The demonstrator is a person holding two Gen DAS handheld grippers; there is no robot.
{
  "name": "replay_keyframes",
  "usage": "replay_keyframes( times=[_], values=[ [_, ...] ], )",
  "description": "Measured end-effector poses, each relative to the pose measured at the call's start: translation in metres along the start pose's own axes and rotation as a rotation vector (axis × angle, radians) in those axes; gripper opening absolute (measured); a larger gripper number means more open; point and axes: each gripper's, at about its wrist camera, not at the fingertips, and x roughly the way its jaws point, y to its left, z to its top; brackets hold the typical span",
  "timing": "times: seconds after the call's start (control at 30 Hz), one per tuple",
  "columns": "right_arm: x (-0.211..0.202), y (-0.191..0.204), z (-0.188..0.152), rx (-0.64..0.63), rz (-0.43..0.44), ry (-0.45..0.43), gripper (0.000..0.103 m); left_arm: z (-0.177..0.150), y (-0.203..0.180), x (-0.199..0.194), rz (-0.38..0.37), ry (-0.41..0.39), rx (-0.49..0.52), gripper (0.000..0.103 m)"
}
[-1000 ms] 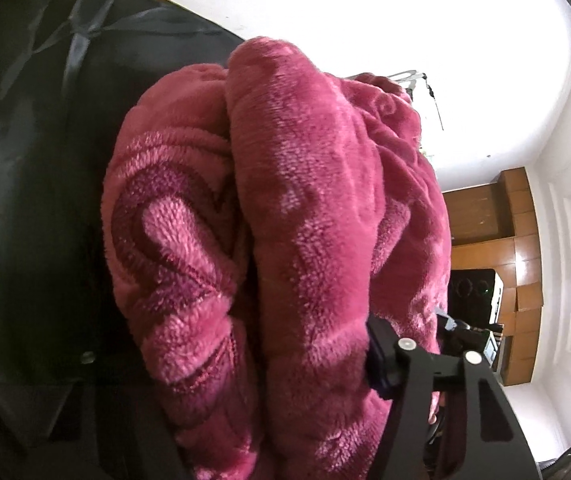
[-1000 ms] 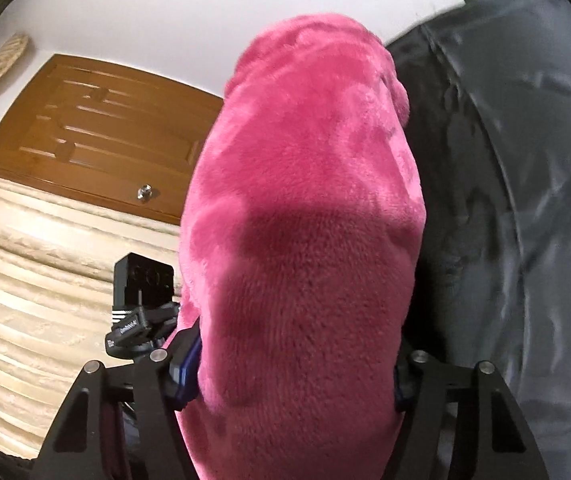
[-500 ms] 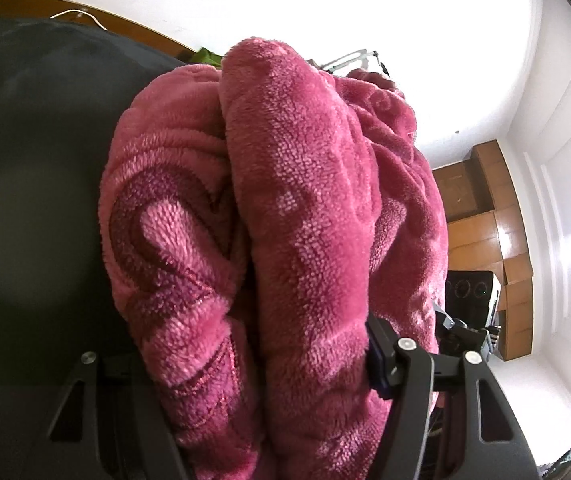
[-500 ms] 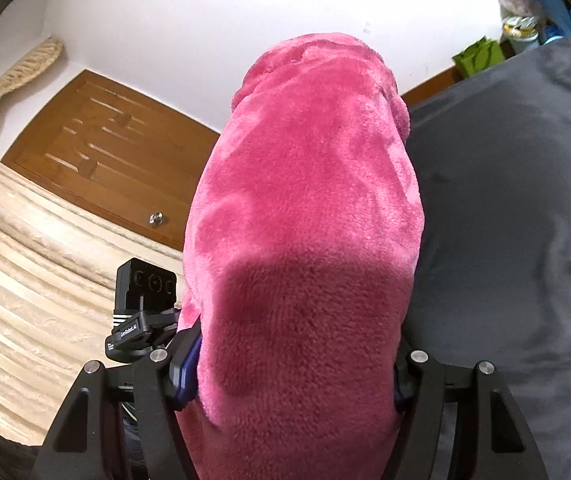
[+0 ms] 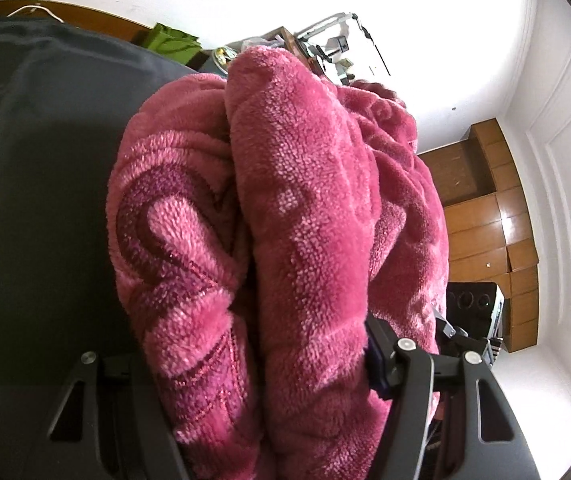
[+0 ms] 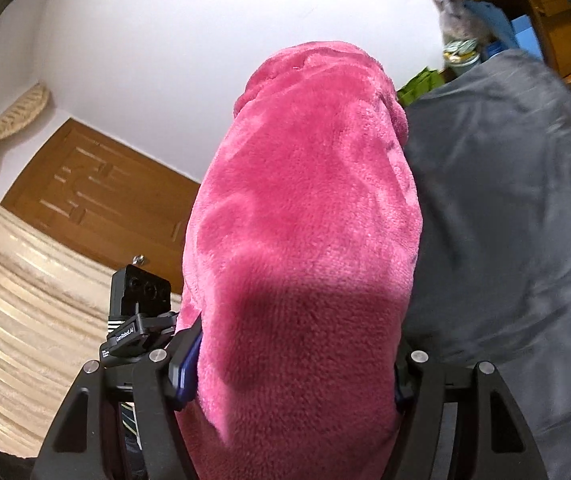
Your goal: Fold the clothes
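While both hand-held grippers, left [image 5: 253,376] and right [image 6: 291,368], clamp the pink fleece garment [image 6: 309,220], a mount [image 6: 137,330] reads roughly "GenRobot.AI".

Pink fleece garment bunched in thick folds

The plush pink garment [image 5: 305,240] fills the centre of the left wrist frame as two upright rolls, the left one bearing a darker swirl pattern. In the right wrist frame it [image 6: 309,240] rises as one smooth, plain pink mound from bottom centre.
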Motion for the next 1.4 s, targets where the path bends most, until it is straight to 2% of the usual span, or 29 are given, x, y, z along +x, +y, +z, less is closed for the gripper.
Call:
replay_keyframes(
  times=[0.1, 0.13, 0.33, 0.4, 0.47, 0.57, 0.67, 0.73, 0.8, 0.9, 1.0, 1.07, 1.17, 1.27, 1.4],
  values=[
    [-0.012, -0.027, 0.012, 0.02, -0.011, -0.008, 0.071, 0.013, -0.015, 0.034, 0.018, 0.007, 0.008, 0.069],
    [-0.014, -0.035, 0.015, 0.024, -0.016, -0.008, 0.071, 0.026, -0.016, 0.043, 0.028, 0.008, 0.01, 0.069],
    [-0.006, -0.075, 0.023, 0.026, -0.087, 0.026, 0.071, 0.061, -0.022, 0.092, 0.131, 0.033, 0.016, 0.068],
    [-0.001, -0.083, 0.021, 0.011, -0.146, 0.05, 0.072, 0.052, -0.007, 0.084, 0.149, 0.043, 0.025, 0.066],
    [0.002, -0.094, 0.016, 0.016, -0.166, 0.063, 0.073, 0.025, 0.003, 0.076, 0.176, 0.046, 0.053, 0.067],
    [0.0, -0.102, 0.008, 0.028, -0.172, 0.063, 0.08, 0.032, 0.001, 0.078, 0.196, 0.053, 0.086, 0.073],
    [-0.003, -0.102, -0.001, 0.016, -0.218, 0.06, 0.084, 0.018, 0.011, 0.084, 0.221, 0.059, 0.104, 0.08],
    [0.0, -0.104, 0.024, -0.003, -0.259, 0.049, 0.084, 0.033, -0.002, 0.097, 0.25, 0.058, 0.125, 0.082],
    [-0.007, -0.094, 0.018, -0.039, -0.307, 0.032, 0.086, 0.043, -0.019, 0.106, 0.284, 0.043, 0.16, 0.082],
    [-0.017, -0.069, 0.013, -0.103, -0.419, -0.022, 0.086, 0.039, -0.051, 0.094, 0.347, -0.021, 0.256, 0.082],
    [-0.024, -0.04, 0.027, -0.191, -0.538, -0.094, 0.086, 0.034, -0.083, 0.083, 0.411, -0.086, 0.352, 0.082],
    [-0.027, -0.012, 0.009, -0.275, -0.578, -0.137, 0.086, 0.031, -0.112, 0.078, 0.412, -0.117, 0.435, 0.082],
    [-0.04, 0.006, 0.003, -0.395, -0.62, -0.154, 0.086, 0.004, -0.133, 0.063, 0.403, -0.115, 0.552, 0.082],
    [-0.021, 0.021, -0.012, -0.476, -0.642, -0.118, 0.086, -0.023, -0.144, 0.066, 0.435, -0.097, 0.677, 0.082],
    [0.008, 0.01, -0.024, -0.497, -0.654, -0.063, 0.086, -0.042, -0.13, 0.071, 0.508, -0.026, 0.71, 0.082]
  ],
)
